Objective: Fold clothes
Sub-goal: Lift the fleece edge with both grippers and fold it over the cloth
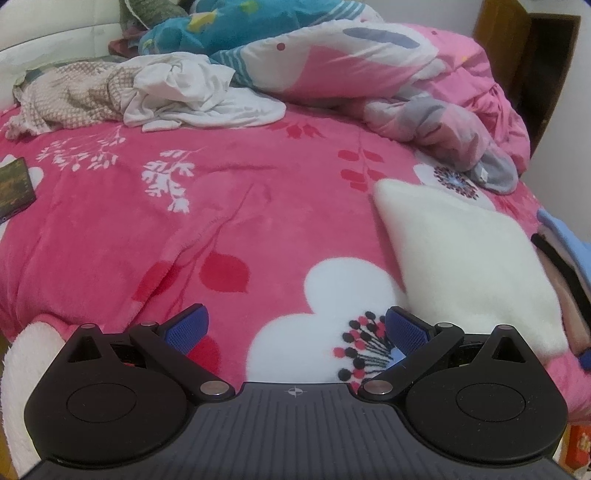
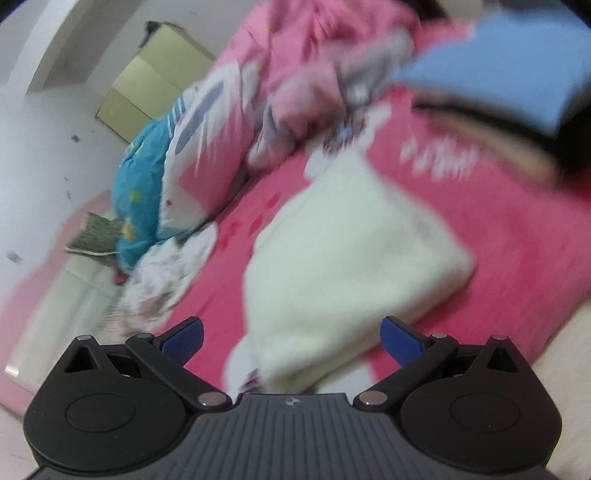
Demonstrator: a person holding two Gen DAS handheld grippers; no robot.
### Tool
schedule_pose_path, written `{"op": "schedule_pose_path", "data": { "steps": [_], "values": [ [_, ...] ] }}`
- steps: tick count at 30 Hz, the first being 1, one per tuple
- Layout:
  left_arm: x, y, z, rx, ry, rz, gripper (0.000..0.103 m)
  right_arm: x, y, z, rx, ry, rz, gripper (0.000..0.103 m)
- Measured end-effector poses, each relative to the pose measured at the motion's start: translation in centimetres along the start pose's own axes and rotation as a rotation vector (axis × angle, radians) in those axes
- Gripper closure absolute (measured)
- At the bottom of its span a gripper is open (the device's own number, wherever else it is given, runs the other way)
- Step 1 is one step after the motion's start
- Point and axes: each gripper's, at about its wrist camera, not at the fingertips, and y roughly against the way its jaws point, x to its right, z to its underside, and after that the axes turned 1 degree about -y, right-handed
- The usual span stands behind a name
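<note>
While both claws hang over the bed, nothing sits between their pads.
Left gripper: spread wide, blue pads far apart, holding nothing; it hovers above the pink blanket, over a white flower print.
Right gripper: spread wide as well, holding nothing; its view is blurred and tilted, so fine detail cannot be told.
Cream folded garment: a fluffy, roughly square bundle lying flat on the pink blanket at about 3 o'clock in the left wrist view, just beside the left claw's right pad. In the right wrist view the same bundle fills the centre, its near corner lying between the two pads at 6 o'clock; whether it touches them cannot be told.
Unfolded clothes: a crumpled white garment and a beige checked garment lie touching each other at about 11 o'clock, well apart from both claws.
Bedding: a bunched pink quilt at 1 o'clock, with a teal patterned cloth behind it at 12 o'clock.
Blue cloth: at 1 o'clock in the right wrist view, too blurred to identify.
Dark flat object: at 9 o'clock, on the blanket's left edge.
</note>
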Motion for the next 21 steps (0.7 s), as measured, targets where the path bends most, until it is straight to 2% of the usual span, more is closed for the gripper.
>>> {"op": "schedule_pose_path", "data": {
  "steps": [7, 9, 17, 21],
  "values": [
    [0.1, 0.0, 0.0, -0.017, -0.005, 0.027, 0.000, -2.3, 1.4, 0.8, 0.152, 0.311, 0.046, 0.000],
    [0.2, 0.1, 0.1, -0.011, -0.008, 0.029, 0.000, -2.6, 1.7, 1.1, 0.188, 0.360, 0.062, 0.000],
    [0.2, 0.6, 0.3, 0.022, -0.035, 0.071, 0.000, -1.2, 2.7, 0.2, 0.224, 0.294, 0.065, 0.000],
    [0.8, -0.3, 0.4, -0.013, -0.049, 0.104, 0.000, 0.8, 3.7, -0.4, 0.256, 0.249, 0.079, 0.000]
  ]
}}
